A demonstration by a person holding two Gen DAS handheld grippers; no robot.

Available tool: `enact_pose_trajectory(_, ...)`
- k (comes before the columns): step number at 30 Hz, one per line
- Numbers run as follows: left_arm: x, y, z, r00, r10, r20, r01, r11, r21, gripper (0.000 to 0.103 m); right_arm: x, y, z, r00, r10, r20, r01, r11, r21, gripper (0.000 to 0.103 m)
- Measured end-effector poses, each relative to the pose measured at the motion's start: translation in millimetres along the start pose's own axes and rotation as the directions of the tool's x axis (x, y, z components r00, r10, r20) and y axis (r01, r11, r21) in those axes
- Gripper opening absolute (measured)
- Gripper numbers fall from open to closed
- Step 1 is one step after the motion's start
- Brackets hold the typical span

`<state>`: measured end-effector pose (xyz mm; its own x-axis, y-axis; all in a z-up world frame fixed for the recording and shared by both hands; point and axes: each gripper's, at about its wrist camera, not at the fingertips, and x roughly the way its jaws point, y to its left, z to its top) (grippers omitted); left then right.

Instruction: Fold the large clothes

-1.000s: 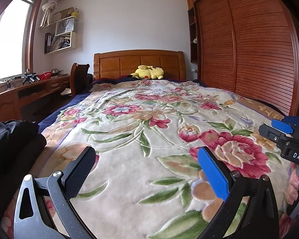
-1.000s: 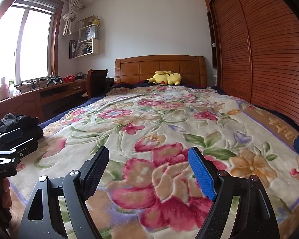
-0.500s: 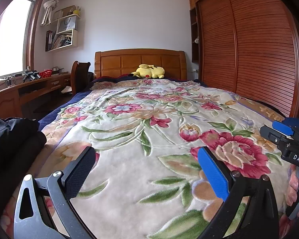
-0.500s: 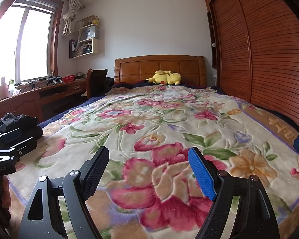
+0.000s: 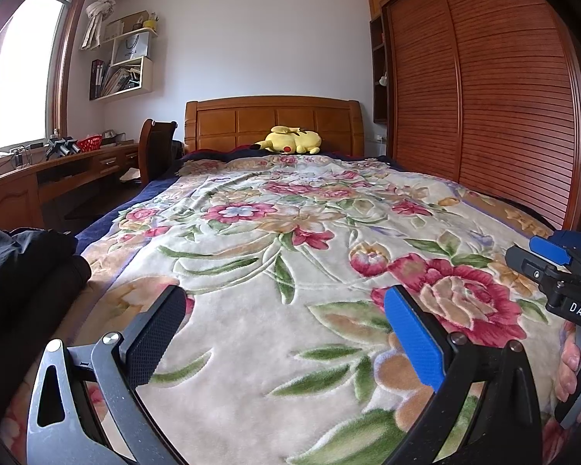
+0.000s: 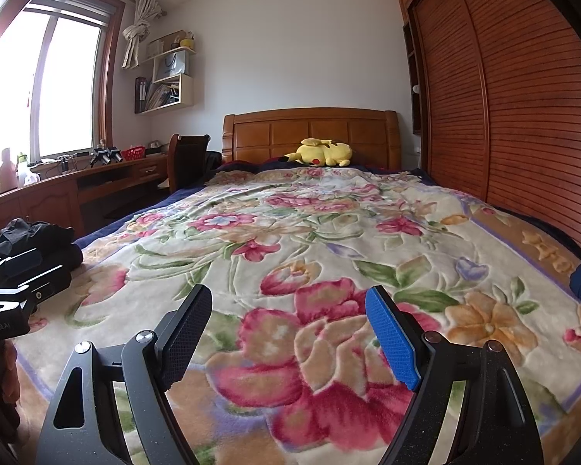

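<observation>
With both tools, left [image 5: 282,333] and right [image 6: 288,327], held apart and empty, the soft, floppy dark clothes [image 5: 23,259] are best pinched at an edge.

1. Left wrist view sits low behind the left gripper [image 5: 282,333], facing along the bed [image 5: 290,232] toward the headboard [image 5: 275,124].
2. Right wrist view sits likewise behind the right gripper [image 6: 288,329].
3. Both share bed, headboard and the yellow plush toy [image 6: 321,153].
</observation>
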<state>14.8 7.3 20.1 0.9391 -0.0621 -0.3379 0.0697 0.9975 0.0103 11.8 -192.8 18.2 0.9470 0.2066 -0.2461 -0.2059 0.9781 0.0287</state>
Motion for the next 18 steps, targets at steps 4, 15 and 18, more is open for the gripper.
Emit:
enact_pose_trajectory(4, -0.4, 0.8, 0.1, 1.000, -0.002, 0.002, 0.002, 1.000, -0.004, 0.102, -0.6, 0.3, -0.3, 1.000, 0.000, 0.001, 0.000, 1.000, -0.001, 0.083)
enact_pose_trajectory(15, 0.0, 1.1, 0.1, 1.000, -0.001, 0.001, 0.001, 1.000, -0.001, 0.102, -0.7, 0.2, -0.3, 1.000, 0.001, 0.001, -0.001, 1.000, 0.000, 0.083)
enact_pose_trajectory(18, -0.2, 1.0, 0.2, 1.000, -0.002, 0.001, 0.002, 1.000, -0.002, 0.102, -0.8, 0.0, -0.3, 1.000, 0.000, 0.002, 0.000, 1.000, -0.001, 0.083)
